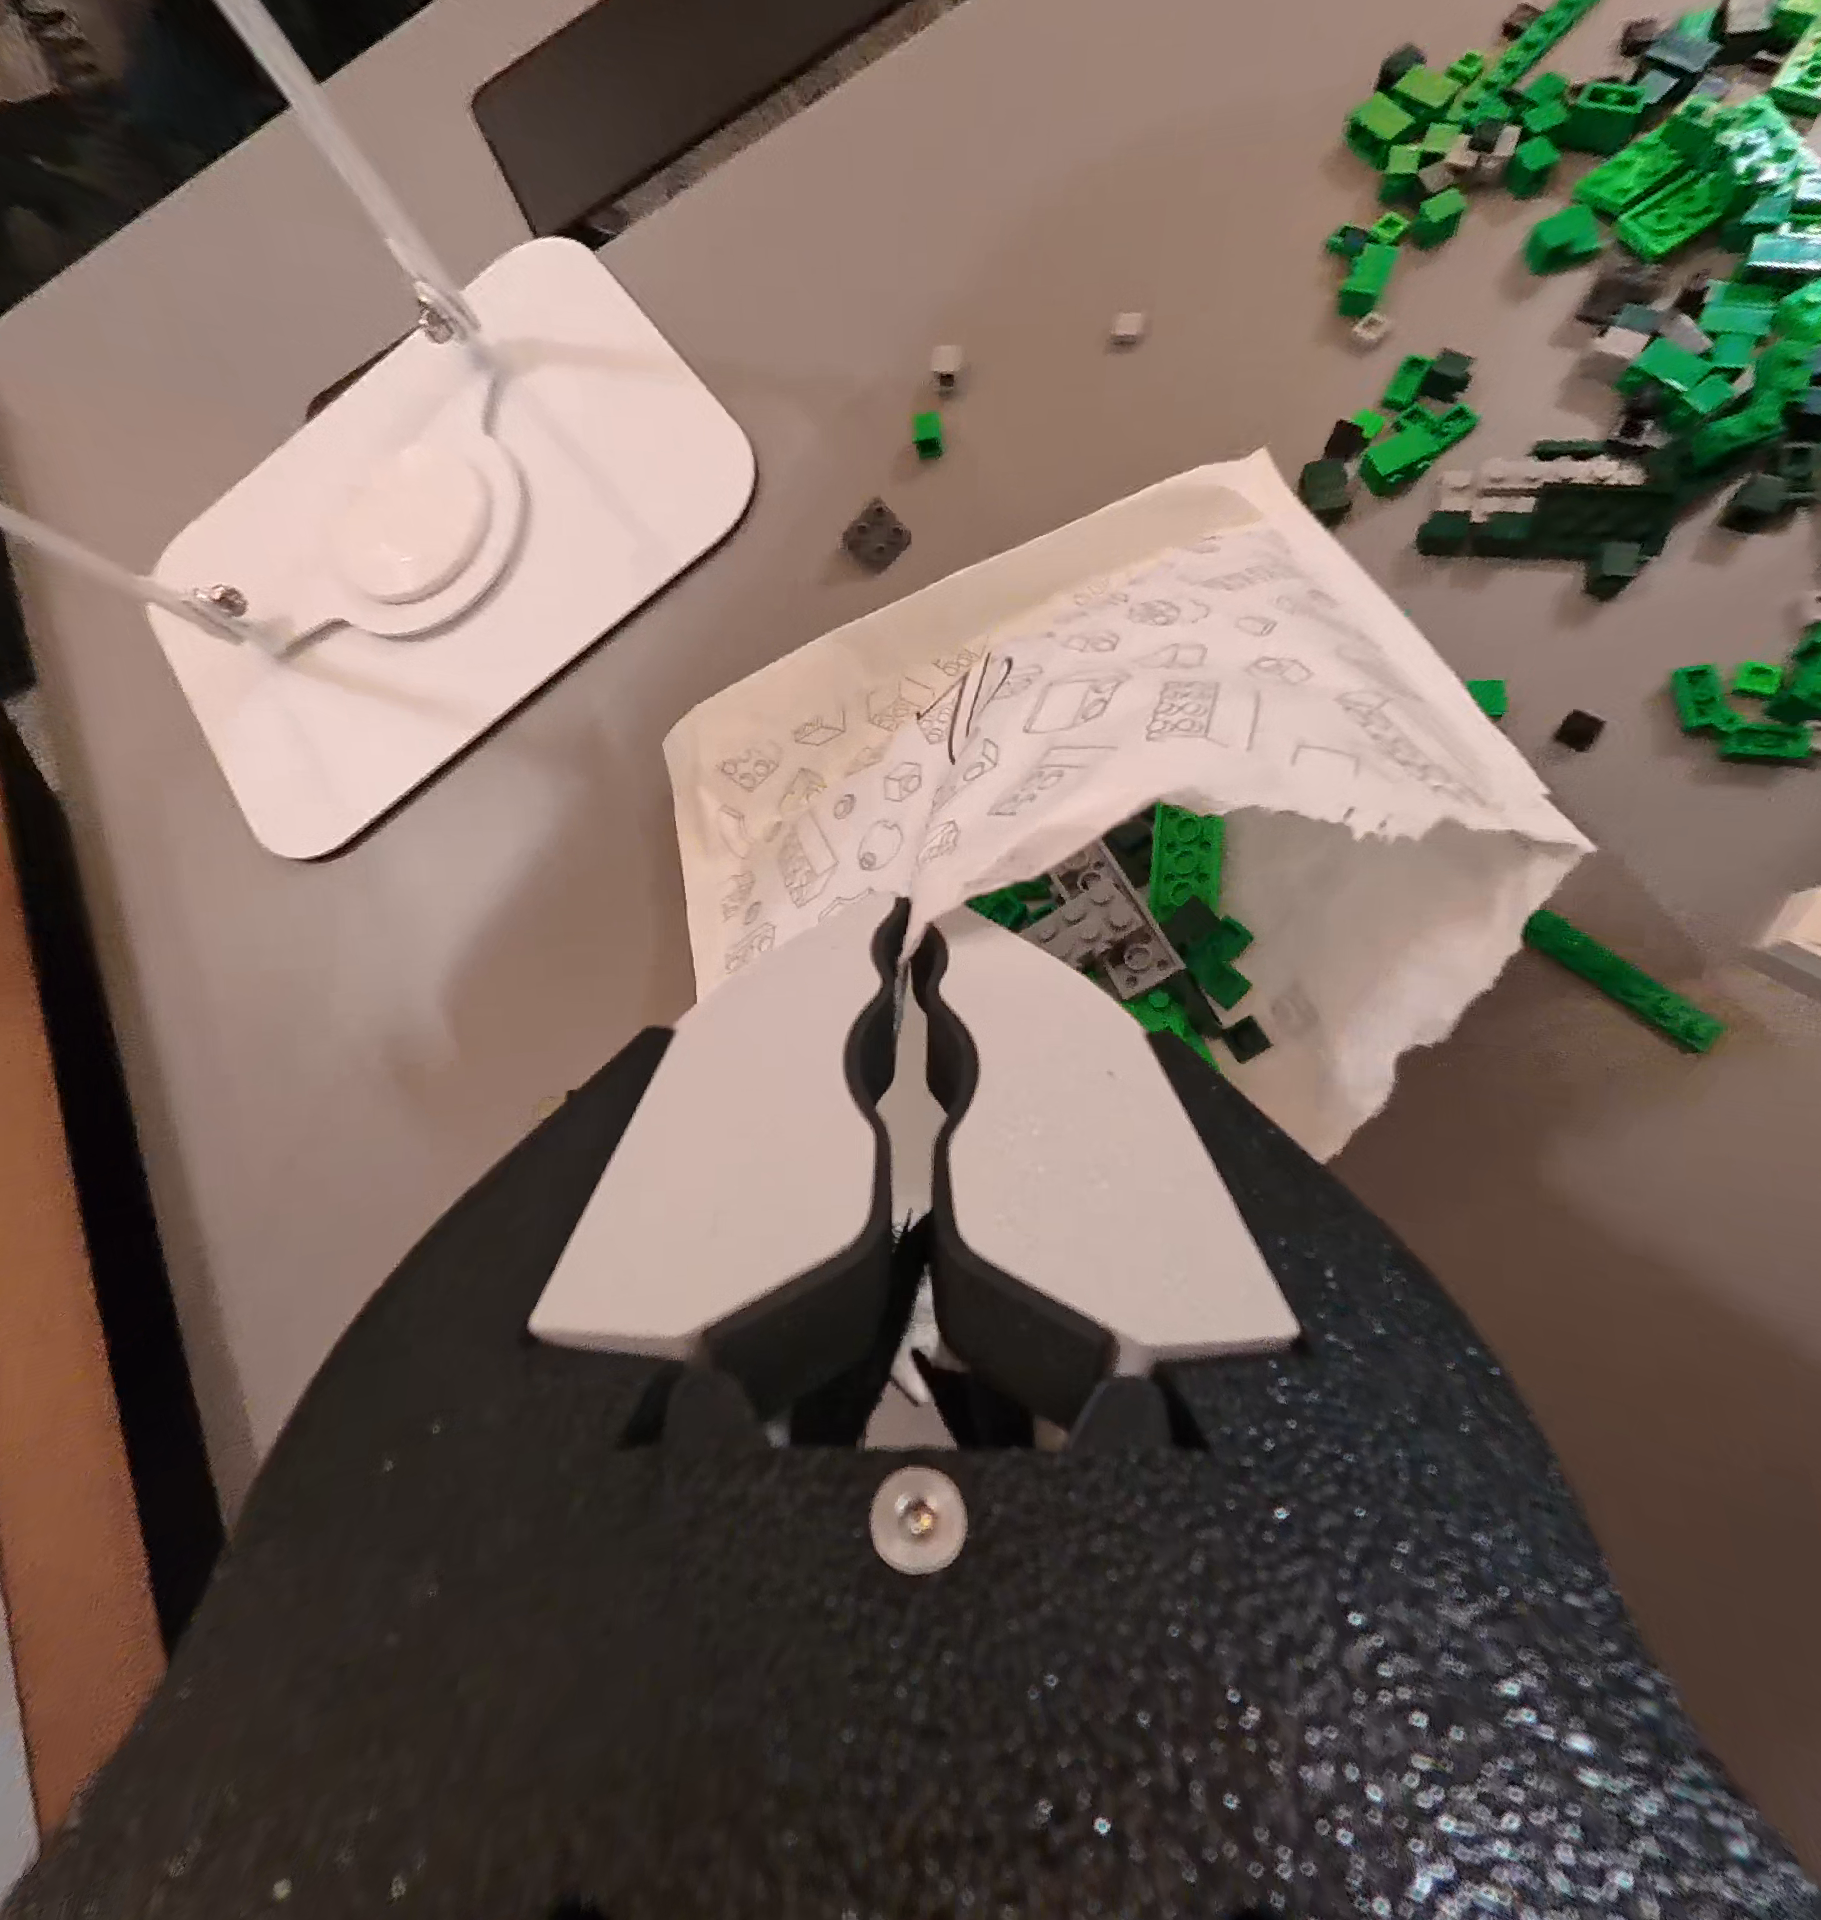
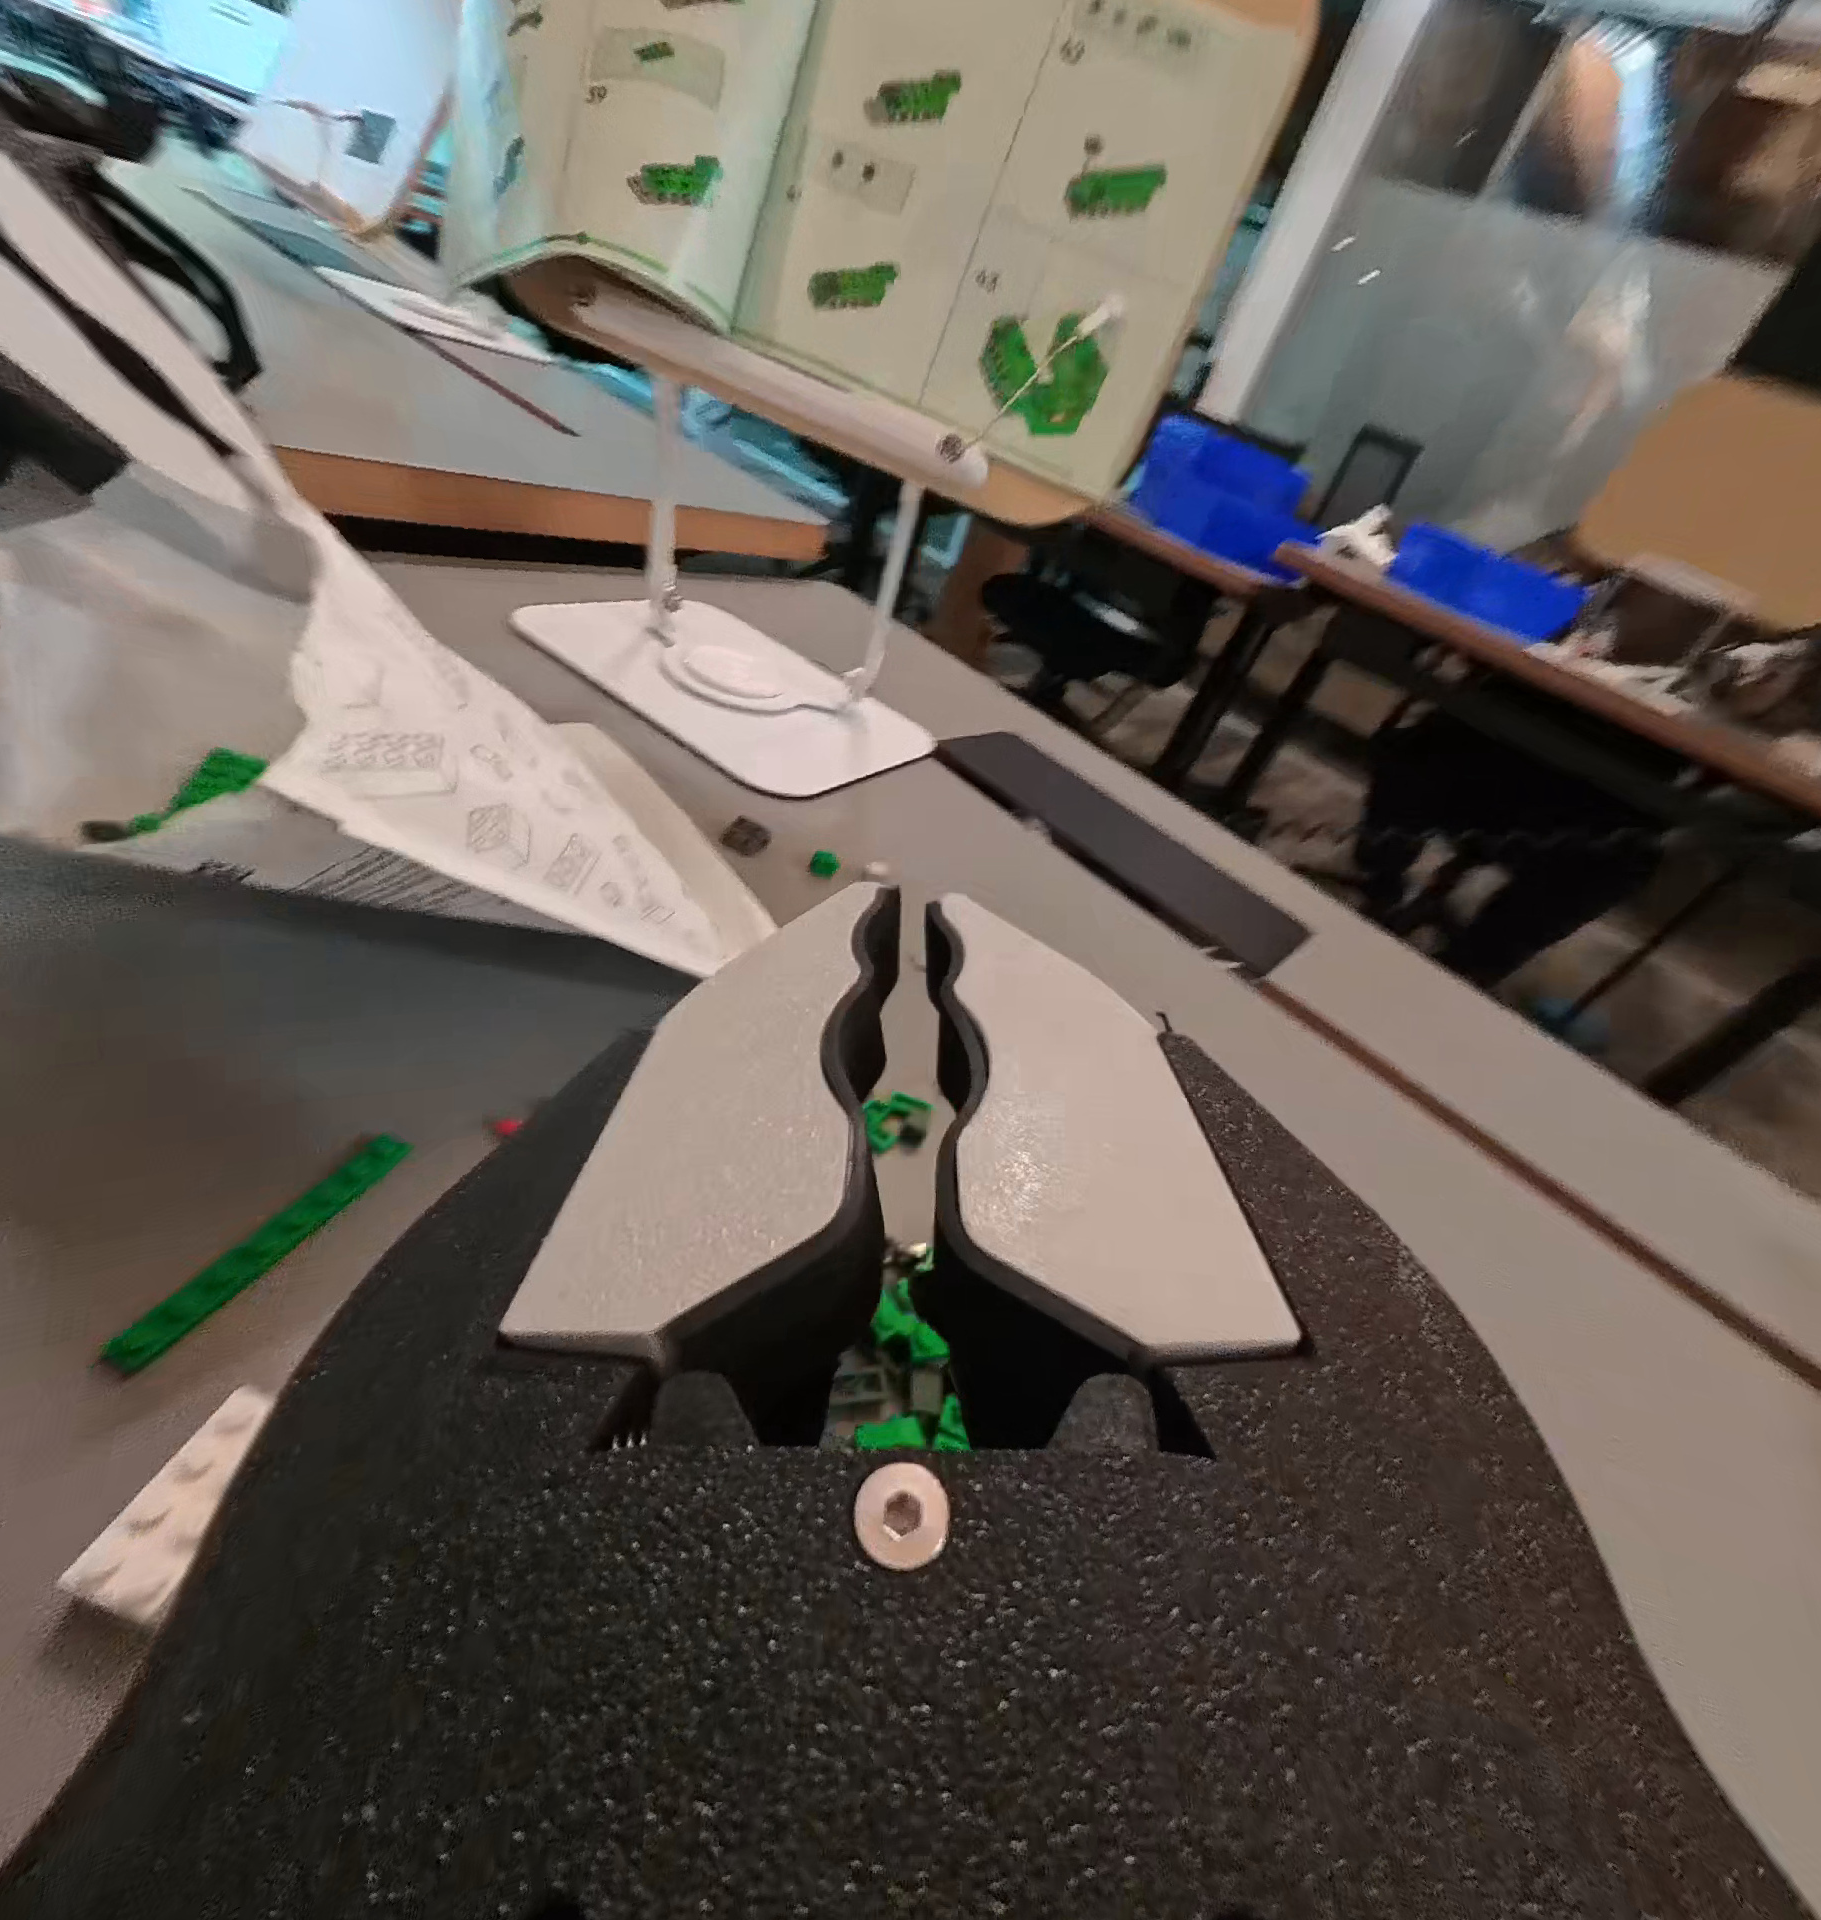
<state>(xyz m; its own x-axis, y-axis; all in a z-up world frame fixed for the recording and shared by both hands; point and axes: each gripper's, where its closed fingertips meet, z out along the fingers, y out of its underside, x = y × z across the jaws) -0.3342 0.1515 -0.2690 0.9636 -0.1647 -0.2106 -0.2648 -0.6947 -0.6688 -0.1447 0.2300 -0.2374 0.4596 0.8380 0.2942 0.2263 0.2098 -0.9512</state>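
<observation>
My left gripper (image 1: 908,925) is shut on the torn edge of a white paper bag (image 1: 1072,748) printed with brick outlines, and holds it lifted off the grey table (image 1: 418,1039). Green and grey bricks (image 1: 1145,925) lie inside the bag's open mouth. The bag also shows in the right wrist view (image 2: 438,769), hanging from the left gripper's fingers (image 2: 85,343) at the upper left. My right gripper (image 2: 912,902) is nearly closed and holds nothing. It hovers over the table just right of the bag, with green bricks (image 2: 901,1340) showing under it.
A large pile of loose green bricks (image 1: 1654,312) covers the table's far right. A long green plate (image 2: 251,1252) and a white plate (image 2: 158,1507) lie near. A white stand base (image 1: 449,540) carries an open instruction booklet (image 2: 885,208). Other tables with blue bins (image 2: 1477,582) stand behind. The tips of one gripper are about 20 centimetres away from the tips of the other.
</observation>
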